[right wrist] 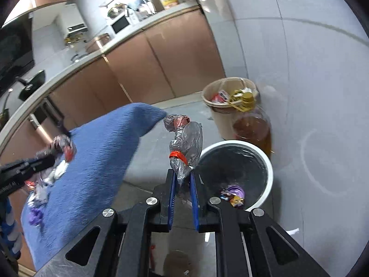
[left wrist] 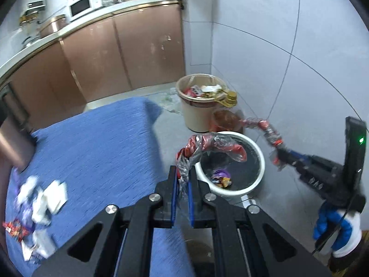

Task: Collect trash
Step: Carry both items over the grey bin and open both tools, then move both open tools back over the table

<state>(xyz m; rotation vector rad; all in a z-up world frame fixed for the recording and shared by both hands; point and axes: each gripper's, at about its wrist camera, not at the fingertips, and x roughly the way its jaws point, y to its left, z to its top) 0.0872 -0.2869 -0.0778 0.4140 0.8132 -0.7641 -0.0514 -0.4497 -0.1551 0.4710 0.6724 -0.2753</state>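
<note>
My left gripper (left wrist: 183,180) is shut on a red and clear plastic wrapper (left wrist: 207,146), held at the near rim of the white bin (left wrist: 260,164). The bin holds purple and yellow wrappers (left wrist: 221,179). My right gripper (right wrist: 183,180) is shut on a crumpled silver and red wrapper (right wrist: 186,138), held just left of the white bin (right wrist: 268,170). In the left wrist view the right gripper (left wrist: 280,154) and its wrapper (left wrist: 265,127) are to the right of the bin. More scraps of trash (left wrist: 43,198) lie on the blue tablecloth (left wrist: 103,143).
A beige bin (left wrist: 196,115) full of rubbish stands behind the white one, with a bottle of brown liquid (right wrist: 253,131) beside it. Brown cabinets (left wrist: 138,50) and a grey tiled wall (left wrist: 288,46) close off the corner. The left gripper (right wrist: 48,159) shows over the table.
</note>
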